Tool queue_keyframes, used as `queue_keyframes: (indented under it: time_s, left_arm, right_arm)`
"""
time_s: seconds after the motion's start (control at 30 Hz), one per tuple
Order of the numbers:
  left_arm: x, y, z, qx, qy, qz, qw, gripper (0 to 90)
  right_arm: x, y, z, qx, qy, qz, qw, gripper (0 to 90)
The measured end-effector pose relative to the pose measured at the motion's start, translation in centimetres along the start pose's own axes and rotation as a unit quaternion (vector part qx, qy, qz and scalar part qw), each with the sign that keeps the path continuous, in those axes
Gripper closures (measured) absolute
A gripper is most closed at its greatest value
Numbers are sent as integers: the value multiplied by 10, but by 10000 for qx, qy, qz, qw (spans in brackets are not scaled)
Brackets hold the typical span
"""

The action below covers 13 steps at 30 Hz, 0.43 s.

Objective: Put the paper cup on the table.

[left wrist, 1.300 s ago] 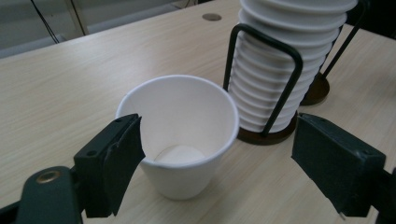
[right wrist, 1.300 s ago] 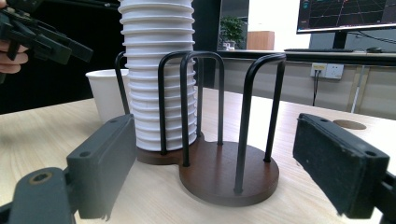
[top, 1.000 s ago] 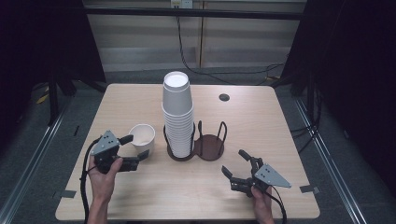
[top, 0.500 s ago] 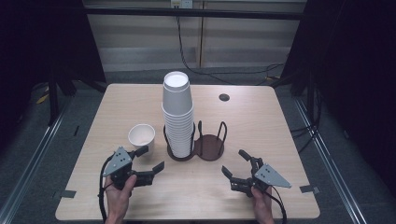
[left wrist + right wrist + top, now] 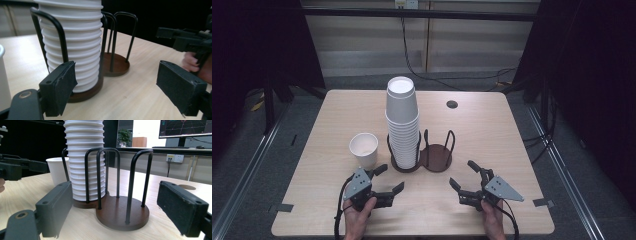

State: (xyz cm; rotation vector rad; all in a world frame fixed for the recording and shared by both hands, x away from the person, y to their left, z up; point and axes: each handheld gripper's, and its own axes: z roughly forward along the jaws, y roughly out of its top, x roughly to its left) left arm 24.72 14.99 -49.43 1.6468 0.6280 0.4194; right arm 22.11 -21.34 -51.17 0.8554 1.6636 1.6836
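1. Pale wooden table (image 5: 492,135), round grommet hole (image 5: 452,104) near far edge.
2. Two-bay wire holder (image 5: 422,159) standing mid-table.
3. Loose cup (image 5: 363,149) upright on bare wood, just left of holder.
4. Tape marks at front corners (image 5: 283,207).

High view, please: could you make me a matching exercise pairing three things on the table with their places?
1. stack of cups
2. single cup
3. dark round spot

A. far part of the table, right of the stack
B. on the bare wood, left of the holder
C. inside the holder's left ring

Pairs: 1-C, 2-B, 3-A
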Motion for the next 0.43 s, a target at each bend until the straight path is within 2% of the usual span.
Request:
queue_keyframes:
  time_s: [0.07, 0.1, 0.23, 0.37, 0.4, 0.43]
  left_arm:
    - [-3, -5, 2, -20, 25, -137, 9999, 158]
    - [-3, -7, 0, -75, 43, -63, 9999, 158]
    - [-4, -13, -4, -304, 177, -135, 9993, 158]
    - [-7, -14, -6, -372, 168, 44, 9992, 157]
    - [-10, -15, -7, -446, 204, 106, 9987, 156]
    - [-13, -17, -8, -619, 252, 262, 9974, 157]
  right_arm:
    - [0, 0, 0, 5, -1, 3, 10000, 129]
    - [0, 0, 0, 4, -1, 1, 10000, 129]
    - [0, 0, 0, 7, 1, 1, 10000, 129]
    - [0, 0, 0, 17, -5, 15, 10000, 129]
    - [0, 0, 0, 22, -27, 13, 10000, 129]
    - [0, 0, 0, 39, -44, 10, 10000, 129]
